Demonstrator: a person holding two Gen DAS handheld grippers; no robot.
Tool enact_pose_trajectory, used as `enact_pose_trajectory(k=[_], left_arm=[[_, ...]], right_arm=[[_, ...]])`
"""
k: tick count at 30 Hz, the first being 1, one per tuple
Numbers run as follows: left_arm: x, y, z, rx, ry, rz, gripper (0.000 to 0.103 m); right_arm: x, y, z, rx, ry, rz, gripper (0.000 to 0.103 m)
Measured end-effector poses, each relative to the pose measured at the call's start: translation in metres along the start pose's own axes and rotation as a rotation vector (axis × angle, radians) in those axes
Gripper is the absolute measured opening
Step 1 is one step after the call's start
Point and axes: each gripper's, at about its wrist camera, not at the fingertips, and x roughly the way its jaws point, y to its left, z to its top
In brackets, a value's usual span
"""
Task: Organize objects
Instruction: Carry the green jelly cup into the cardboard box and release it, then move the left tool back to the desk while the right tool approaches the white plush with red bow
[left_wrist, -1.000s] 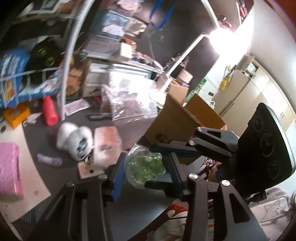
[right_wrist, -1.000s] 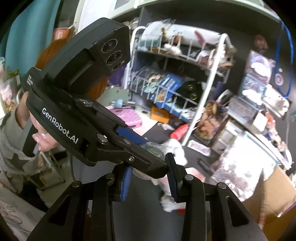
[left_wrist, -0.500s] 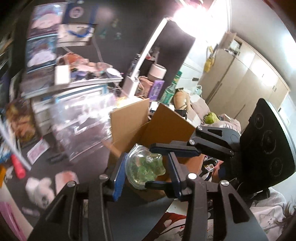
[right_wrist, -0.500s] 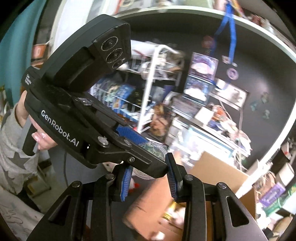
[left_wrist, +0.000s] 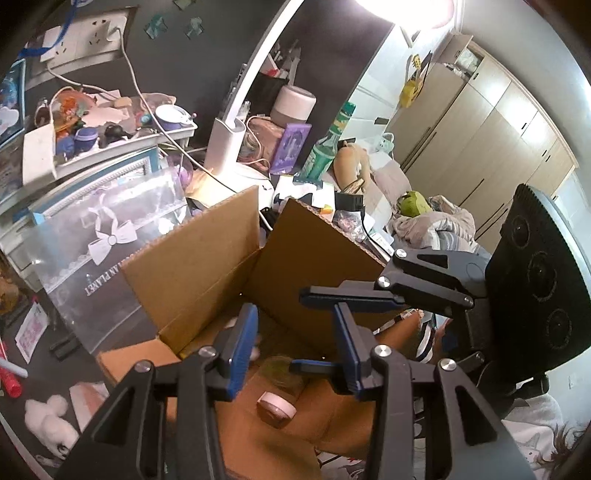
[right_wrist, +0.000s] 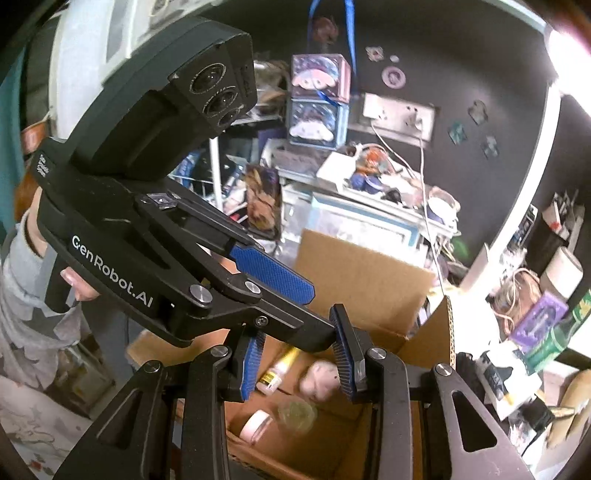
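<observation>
A blurred green container (right_wrist: 297, 415) is inside the open cardboard box (left_wrist: 207, 258), beside a pink-lidded jar (left_wrist: 276, 406). Above the box, the left gripper (left_wrist: 291, 345) and right gripper (right_wrist: 299, 363) both hover spread and empty, apparently having just let it go.

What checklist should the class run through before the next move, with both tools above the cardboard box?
1. Left tool open and empty: ok.
2. Right tool open and empty: ok.
3. Green item inside the cardboard box: ok.
4. Green item at rest: cannot tell, it is blurred.
5. Box flaps open for more items: ok.
6. Everything packed: not ok, the white plush toy lies outside on the desk.
</observation>
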Motion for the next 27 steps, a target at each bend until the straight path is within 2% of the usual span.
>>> enact_pose_trajectory(k=[5,11,14,19,24,27], left_arm=[[0.003,-0.002,0.000,0.012,0.008,0.020,0.039],[-0.011,-0.005,-0.003,0.037,-0.024,0.058,0.055],[-0.021,-0.007,-0.007,0.055,-0.043,0.089,0.062],[-0.046,-0.010,-0.021,0.085,-0.102,0.135,0.079],[-0.075,-0.010,-0.045,0.103,-0.156,0.187,0.087],[-0.091,-0.009,-0.063,0.111,-0.183,0.219,0.088]], right_arm=[[0.000,-0.004,-0.003,0.005,0.023,-0.002,0.030],[0.003,-0.005,-0.007,0.001,0.064,-0.039,0.031],[0.002,-0.004,-0.009,0.000,0.073,-0.054,0.037],[-0.004,0.004,-0.007,-0.011,0.050,-0.078,0.057],[-0.008,0.022,-0.003,-0.041,0.034,-0.092,0.062],[-0.009,0.033,0.000,-0.053,0.025,-0.093,0.065]])
